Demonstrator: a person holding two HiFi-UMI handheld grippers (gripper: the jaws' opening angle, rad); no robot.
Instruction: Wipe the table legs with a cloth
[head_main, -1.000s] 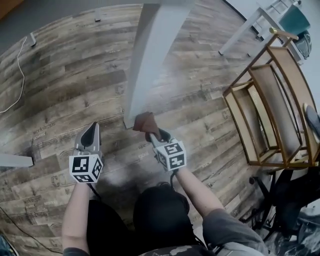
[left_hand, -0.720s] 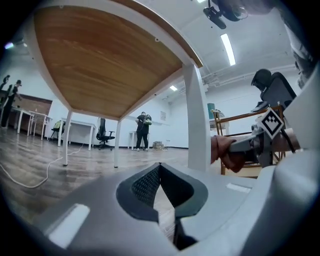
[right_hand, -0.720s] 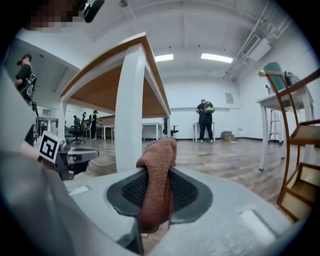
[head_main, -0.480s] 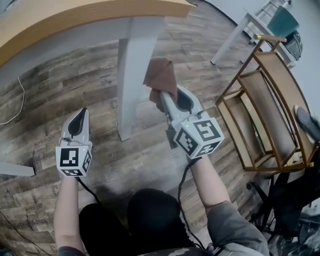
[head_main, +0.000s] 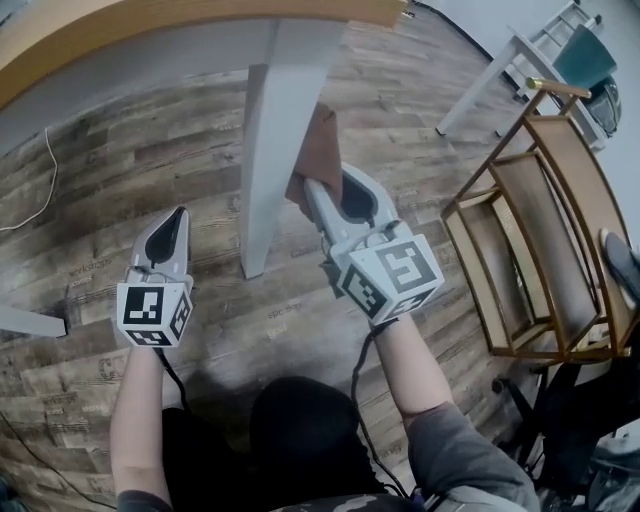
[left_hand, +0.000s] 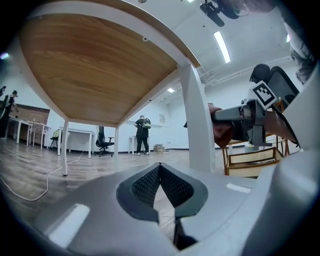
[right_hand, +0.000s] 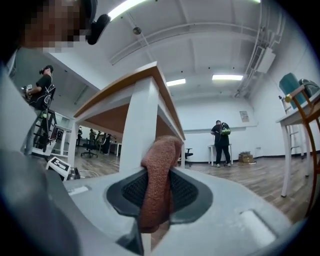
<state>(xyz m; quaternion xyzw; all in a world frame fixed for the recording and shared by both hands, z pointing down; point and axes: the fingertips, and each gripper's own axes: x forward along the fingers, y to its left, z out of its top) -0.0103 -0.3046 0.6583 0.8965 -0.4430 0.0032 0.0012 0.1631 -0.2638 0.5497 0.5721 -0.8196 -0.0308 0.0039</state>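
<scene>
A white table leg (head_main: 275, 140) runs down from the wood-edged table top (head_main: 200, 30) to the plank floor. My right gripper (head_main: 312, 188) is shut on a brown cloth (head_main: 318, 152), which lies against the leg's right side about halfway up. In the right gripper view the cloth (right_hand: 159, 175) stands pinched between the pads, with the leg (right_hand: 140, 125) just behind it. My left gripper (head_main: 180, 214) hangs left of the leg, shut and holding nothing. From the left gripper view (left_hand: 160, 167) I see the leg (left_hand: 197, 120) and the cloth (left_hand: 220, 127) beside it.
A wooden frame chair (head_main: 530, 230) stands on its side at the right. Another white table's leg (head_main: 480, 70) slants at the back right, and one more leg (head_main: 25, 322) shows at the left edge. A white cable (head_main: 40, 190) lies on the floor. People stand far off.
My right gripper has lifted the cloth from the foot of the leg to mid-height, then brought it in against the leg's right side. The left gripper has barely shifted.
</scene>
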